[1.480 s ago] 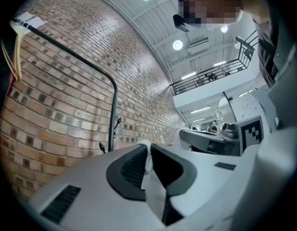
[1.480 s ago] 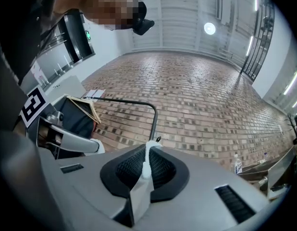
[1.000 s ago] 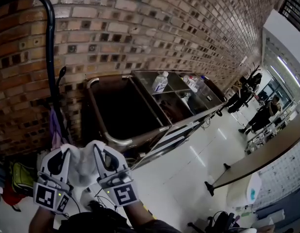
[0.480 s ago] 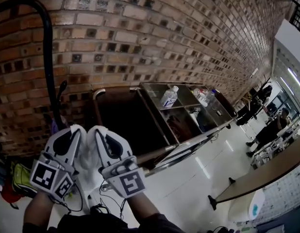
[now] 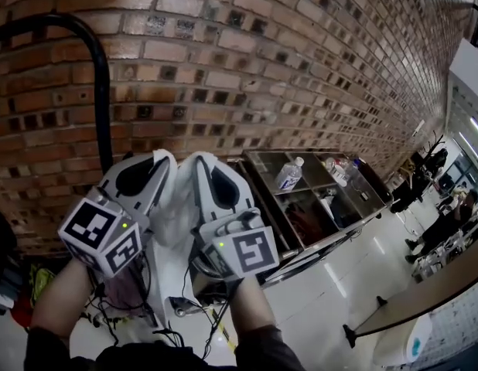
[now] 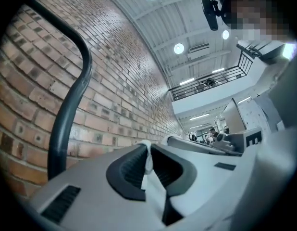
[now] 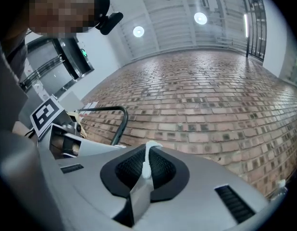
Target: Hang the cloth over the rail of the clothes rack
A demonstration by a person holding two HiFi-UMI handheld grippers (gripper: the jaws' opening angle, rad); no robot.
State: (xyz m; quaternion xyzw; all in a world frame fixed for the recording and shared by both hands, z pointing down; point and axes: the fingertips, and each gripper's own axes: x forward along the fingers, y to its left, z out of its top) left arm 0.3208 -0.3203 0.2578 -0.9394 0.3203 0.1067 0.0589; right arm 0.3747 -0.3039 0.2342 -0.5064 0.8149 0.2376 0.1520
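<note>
Head view: I see my left gripper (image 5: 152, 161) and right gripper (image 5: 202, 162) side by side, white cloth (image 5: 175, 207) between them, black rail (image 5: 100, 91) at ten o'clock. Left gripper view: jaws clamp the cloth (image 6: 148, 163). Right gripper view: jaws pinch the cloth (image 7: 146, 166).

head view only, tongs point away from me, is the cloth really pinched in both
Observer: Left gripper view: the left tongs are closed on a white fold of cloth.
Operator: and the right
Observer: Right gripper view: the right tongs clamp a thin white edge of it too.
Operator: are they against anything
Observer: No. The left gripper view shows the black rail rising left of the tongs, not touching their tips.
</note>
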